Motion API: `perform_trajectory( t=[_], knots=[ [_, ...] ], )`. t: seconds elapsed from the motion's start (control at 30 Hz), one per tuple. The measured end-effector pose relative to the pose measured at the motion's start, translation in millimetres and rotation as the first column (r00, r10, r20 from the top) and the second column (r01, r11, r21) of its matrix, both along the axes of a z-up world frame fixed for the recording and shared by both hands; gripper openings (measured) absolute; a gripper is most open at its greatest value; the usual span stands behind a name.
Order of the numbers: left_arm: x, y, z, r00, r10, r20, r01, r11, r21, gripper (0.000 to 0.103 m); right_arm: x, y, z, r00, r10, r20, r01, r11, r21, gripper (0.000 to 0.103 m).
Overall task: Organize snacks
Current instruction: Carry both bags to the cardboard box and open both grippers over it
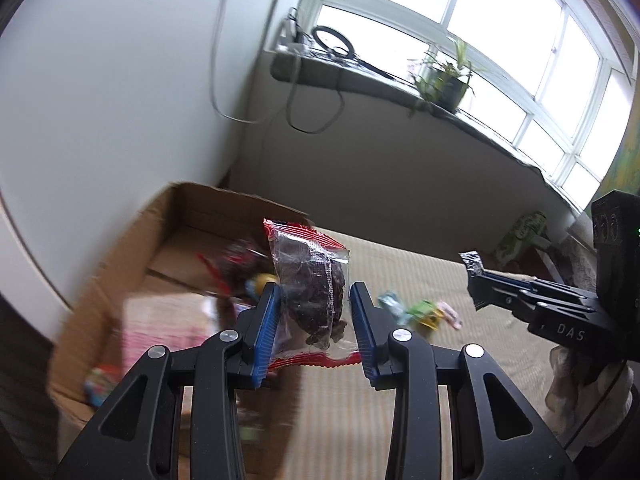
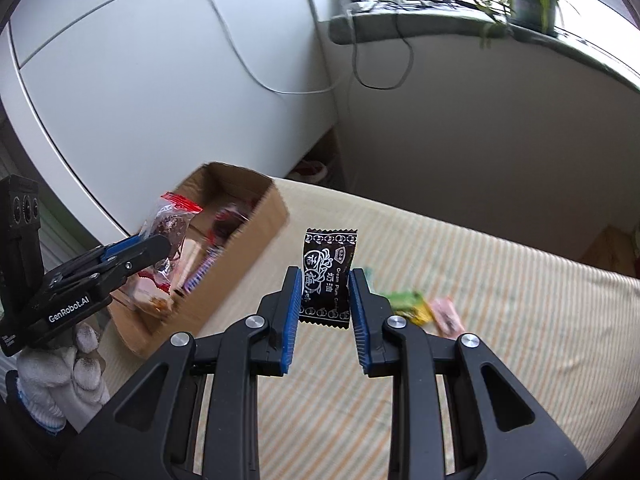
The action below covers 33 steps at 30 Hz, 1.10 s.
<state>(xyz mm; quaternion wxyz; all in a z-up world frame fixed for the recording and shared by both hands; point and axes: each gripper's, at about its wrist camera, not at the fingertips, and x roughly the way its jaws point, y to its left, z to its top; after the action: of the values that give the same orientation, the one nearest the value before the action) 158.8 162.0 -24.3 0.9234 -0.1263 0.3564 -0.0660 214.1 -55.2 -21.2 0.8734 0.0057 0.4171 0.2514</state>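
My left gripper [image 1: 314,292] is shut on a clear packet with red edges and dark pieces inside [image 1: 310,280], held in the air over the near edge of an open cardboard box [image 1: 132,240]. That gripper [image 2: 140,242] and its packet [image 2: 170,224] also show at the left of the right wrist view, above the box [image 2: 256,236]. My right gripper [image 2: 325,278] is shut on a small black candy wrapper with white print [image 2: 328,276], lifted above the striped cloth [image 2: 500,340]. In the left wrist view, the right gripper [image 1: 478,280] shows side-on at the right, the black wrapper [image 1: 471,262] sticking up from it.
The box holds several snack packs, red, pink and yellow. Loose candies in green [image 2: 406,300], yellow and pink [image 2: 446,314] wrappers lie on the striped cloth to the right. A white cabinet [image 2: 160,80] stands behind the box. A windowsill with a potted plant [image 1: 444,76] and cables runs along the back.
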Motion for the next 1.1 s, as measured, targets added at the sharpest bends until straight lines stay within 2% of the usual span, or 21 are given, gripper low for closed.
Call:
perform_trajectory(
  t=[0.2, 0.43, 0.67, 1.1],
  knots=[
    [3, 26, 2, 0.999, 0.039, -0.001, -0.039, 0.998, 0.041, 0.035, 8, 32, 7, 0.998, 0.057, 0.011, -0.058, 0.998, 0.004, 0.025],
    [11, 46, -1, 0.998, 0.067, -0.016, -0.066, 0.997, 0.039, 0.035, 17, 66, 8, 0.995, 0.103, 0.007, -0.104, 0.995, 0.009, 0.025],
    [17, 63, -6, 0.996, 0.091, -0.027, -0.090, 0.996, 0.024, 0.034, 24, 97, 0, 0.990, 0.142, 0.001, -0.142, 0.990, -0.020, 0.025],
    [28, 69, -20, 0.992, 0.106, -0.063, -0.105, 0.994, 0.028, 0.035, 39, 124, -25, 0.983, 0.175, -0.060, -0.176, 0.984, -0.019, 0.025]
  ],
)
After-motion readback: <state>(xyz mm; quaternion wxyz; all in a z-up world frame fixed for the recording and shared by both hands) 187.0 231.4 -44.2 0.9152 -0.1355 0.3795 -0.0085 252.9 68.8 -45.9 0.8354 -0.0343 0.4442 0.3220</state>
